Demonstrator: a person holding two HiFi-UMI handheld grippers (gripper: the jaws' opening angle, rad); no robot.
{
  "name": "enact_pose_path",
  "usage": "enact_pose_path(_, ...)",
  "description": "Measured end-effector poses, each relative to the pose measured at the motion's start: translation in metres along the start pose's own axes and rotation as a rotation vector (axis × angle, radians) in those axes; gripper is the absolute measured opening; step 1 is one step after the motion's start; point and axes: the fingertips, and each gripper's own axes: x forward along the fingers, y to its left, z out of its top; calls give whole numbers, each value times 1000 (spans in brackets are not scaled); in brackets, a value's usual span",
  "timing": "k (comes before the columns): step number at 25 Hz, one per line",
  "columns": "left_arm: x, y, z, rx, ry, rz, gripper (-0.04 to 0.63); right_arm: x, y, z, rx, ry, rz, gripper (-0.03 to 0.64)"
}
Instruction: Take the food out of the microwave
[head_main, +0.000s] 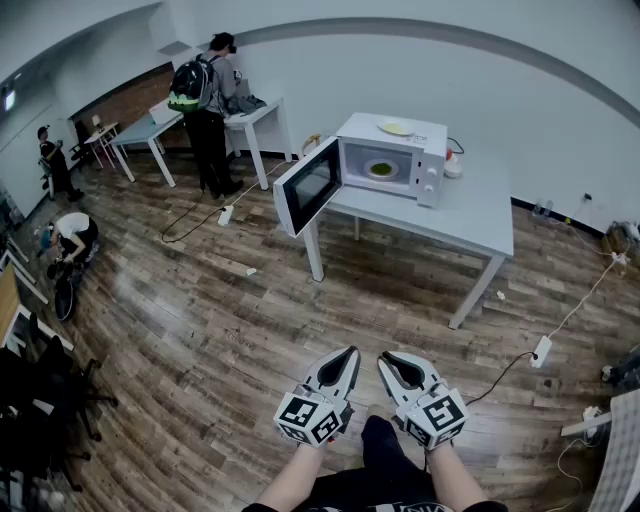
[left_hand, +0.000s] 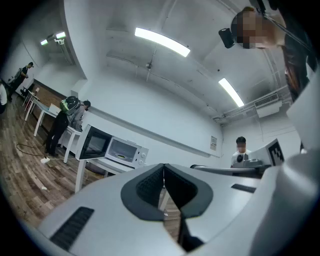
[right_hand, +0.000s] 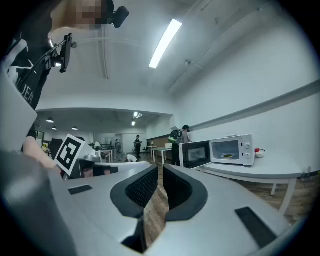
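Note:
A white microwave (head_main: 392, 152) stands on a grey table (head_main: 470, 215) across the room, its door (head_main: 308, 185) swung open to the left. Inside lies a plate of green food (head_main: 380, 169); another plate (head_main: 396, 128) rests on top. The left gripper view shows the same microwave (left_hand: 124, 150) small and far off, and in the right gripper view the microwave (right_hand: 231, 149) has the food (right_hand: 227, 155) visible inside. My left gripper (head_main: 348, 353) and right gripper (head_main: 386, 358) are held side by side low in front of me, far from the table. Both are shut and hold nothing.
A person with a backpack (head_main: 208, 110) stands at a white desk (head_main: 255, 115) left of the microwave. Other people (head_main: 72, 235) are at the far left. Cables and a power strip (head_main: 542, 350) lie on the wooden floor right of the table. A small red-topped object (head_main: 454, 163) sits beside the microwave.

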Motion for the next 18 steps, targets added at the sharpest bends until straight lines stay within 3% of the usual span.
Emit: enact_pose_path(18, 77, 54, 0, -5, 8, 26, 11, 64, -69, 0, 11, 22, 23, 52)
